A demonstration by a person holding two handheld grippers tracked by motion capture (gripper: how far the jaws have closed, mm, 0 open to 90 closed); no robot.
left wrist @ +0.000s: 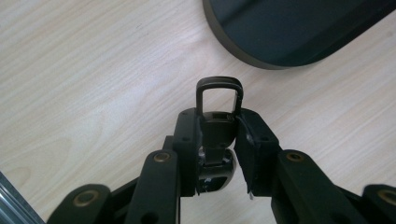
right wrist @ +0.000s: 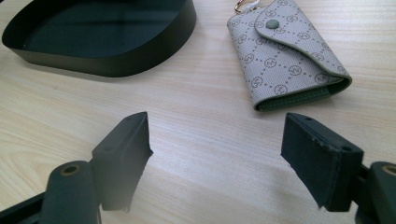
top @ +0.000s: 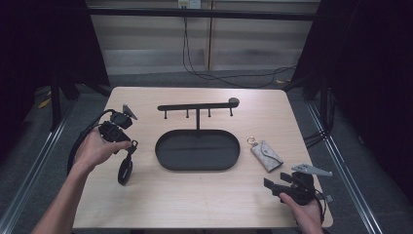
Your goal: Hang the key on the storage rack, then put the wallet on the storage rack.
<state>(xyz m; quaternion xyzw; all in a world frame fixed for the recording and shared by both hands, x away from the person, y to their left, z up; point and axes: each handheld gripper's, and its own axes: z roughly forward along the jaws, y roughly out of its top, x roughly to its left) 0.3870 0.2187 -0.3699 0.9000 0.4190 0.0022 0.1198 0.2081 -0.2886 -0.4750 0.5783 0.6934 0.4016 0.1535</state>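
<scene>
My left gripper (top: 129,145) is held over the table's left side, shut on a black key fob (top: 125,170). In the left gripper view the jaws (left wrist: 218,135) clamp the black key fob (left wrist: 215,128) by its neck, and its rectangular loop sticks out past the pads. My right gripper (top: 272,185) rests low near the front right corner, open with nothing in it. In the right gripper view its jaws (right wrist: 217,144) stand wide apart, pointing toward a grey patterned key pouch (right wrist: 287,51). The pouch (top: 266,155) lies flat to the right of the tray.
A black oval tray (top: 197,165) sits mid-table, with a post and a hook bar (top: 197,106) rising from its back. The tray's rim shows in the left gripper view (left wrist: 243,51) and in the right gripper view (right wrist: 140,63). Cables run along the floor behind the table.
</scene>
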